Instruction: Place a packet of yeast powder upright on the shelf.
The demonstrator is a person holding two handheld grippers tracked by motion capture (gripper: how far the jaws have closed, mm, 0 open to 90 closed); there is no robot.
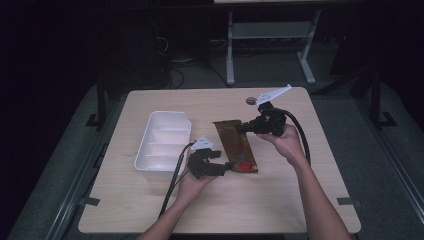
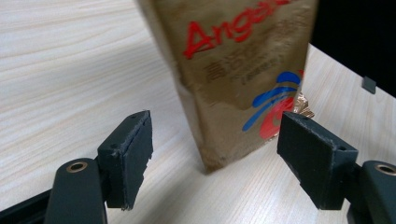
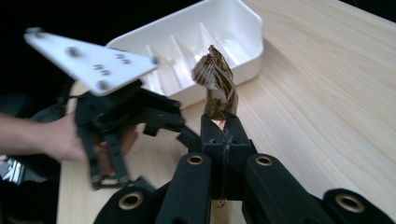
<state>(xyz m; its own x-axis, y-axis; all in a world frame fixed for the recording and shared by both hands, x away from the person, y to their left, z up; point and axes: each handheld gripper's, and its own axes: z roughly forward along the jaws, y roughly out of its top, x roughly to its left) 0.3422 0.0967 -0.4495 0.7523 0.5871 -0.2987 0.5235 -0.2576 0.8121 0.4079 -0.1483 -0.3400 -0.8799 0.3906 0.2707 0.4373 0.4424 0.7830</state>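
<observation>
At frame centre, the right gripper point(image 1: 246, 127) pinches the gold packet's point(image 1: 235, 145) upper end; the left gripper point(image 1: 226, 167) gapes wide around its lower end, untouching.

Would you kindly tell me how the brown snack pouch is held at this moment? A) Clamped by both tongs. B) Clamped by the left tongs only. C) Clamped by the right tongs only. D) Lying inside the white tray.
C: the right tongs pinch the brown snack pouch at one end, while the left tongs stand open around its other end without pressing it.
</observation>
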